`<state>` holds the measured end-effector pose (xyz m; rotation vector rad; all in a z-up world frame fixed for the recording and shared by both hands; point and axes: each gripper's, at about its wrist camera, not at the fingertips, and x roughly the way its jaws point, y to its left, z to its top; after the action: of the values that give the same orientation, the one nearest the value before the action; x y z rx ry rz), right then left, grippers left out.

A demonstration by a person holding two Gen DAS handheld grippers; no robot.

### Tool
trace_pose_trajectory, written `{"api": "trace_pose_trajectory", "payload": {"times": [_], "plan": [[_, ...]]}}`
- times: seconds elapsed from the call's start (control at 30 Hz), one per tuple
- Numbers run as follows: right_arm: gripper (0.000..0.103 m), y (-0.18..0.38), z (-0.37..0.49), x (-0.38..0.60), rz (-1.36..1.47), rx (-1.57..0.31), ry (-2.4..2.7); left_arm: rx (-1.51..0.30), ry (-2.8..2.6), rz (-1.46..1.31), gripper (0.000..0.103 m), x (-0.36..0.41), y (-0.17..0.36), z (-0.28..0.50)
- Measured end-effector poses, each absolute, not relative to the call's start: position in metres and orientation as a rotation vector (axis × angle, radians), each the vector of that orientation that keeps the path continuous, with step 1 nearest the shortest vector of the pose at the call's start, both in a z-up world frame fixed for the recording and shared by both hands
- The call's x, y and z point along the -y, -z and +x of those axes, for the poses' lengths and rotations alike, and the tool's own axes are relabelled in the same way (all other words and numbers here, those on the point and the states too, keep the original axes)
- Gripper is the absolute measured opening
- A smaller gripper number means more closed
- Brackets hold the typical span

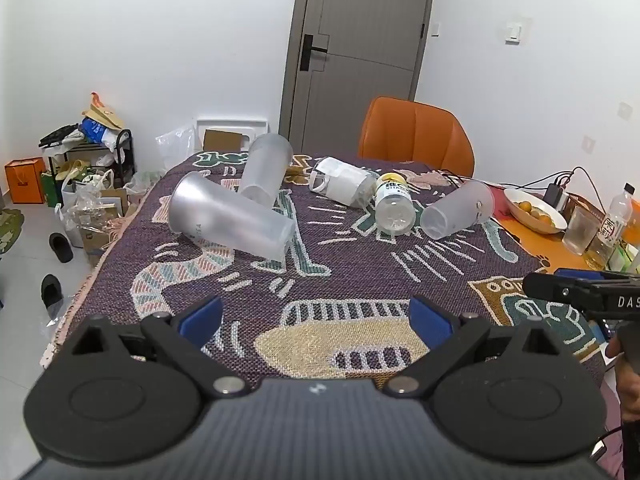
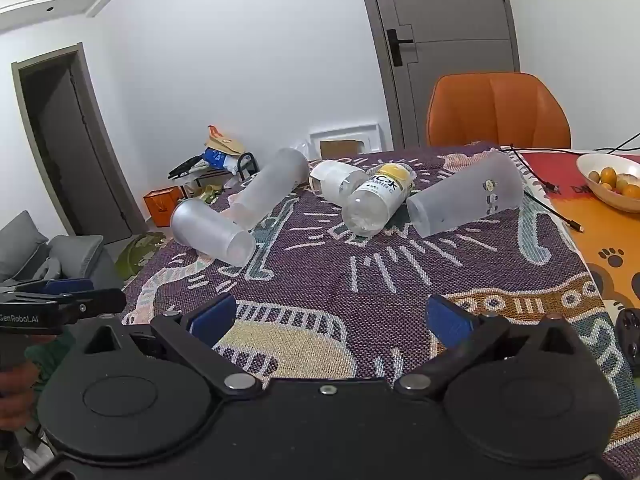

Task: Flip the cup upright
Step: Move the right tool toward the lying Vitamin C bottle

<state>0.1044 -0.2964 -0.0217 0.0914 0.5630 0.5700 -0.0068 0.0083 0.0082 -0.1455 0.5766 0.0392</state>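
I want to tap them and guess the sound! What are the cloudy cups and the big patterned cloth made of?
The cloudy cups, like the nearest one and the one with stickers, look like frosted, matte plastic: light passes through but blurs. It could be frosted glass, though thin walls suggest plastic. The patterned cloth looks like coarse woven yarn: the weave shows.

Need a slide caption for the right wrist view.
Open right gripper hovers over patterned woven cloth; three frosted plastic cups and two bottles lie tipped ahead.

Frosted plastic cup (image 1: pixel 230 216), woven cloth (image 1: pixel 360 280)
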Motion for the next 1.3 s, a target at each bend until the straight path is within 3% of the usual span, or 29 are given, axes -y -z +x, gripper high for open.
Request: {"api": "trace_pose_trajectory", "payload": {"times": [1.3], "plan": [[0.103, 0.029, 0.202, 0.289, 0.161, -0.591, -0.516, -0.605, -0.009, -0.13, 0.099, 0.0, 0.002, 0.107]]}}
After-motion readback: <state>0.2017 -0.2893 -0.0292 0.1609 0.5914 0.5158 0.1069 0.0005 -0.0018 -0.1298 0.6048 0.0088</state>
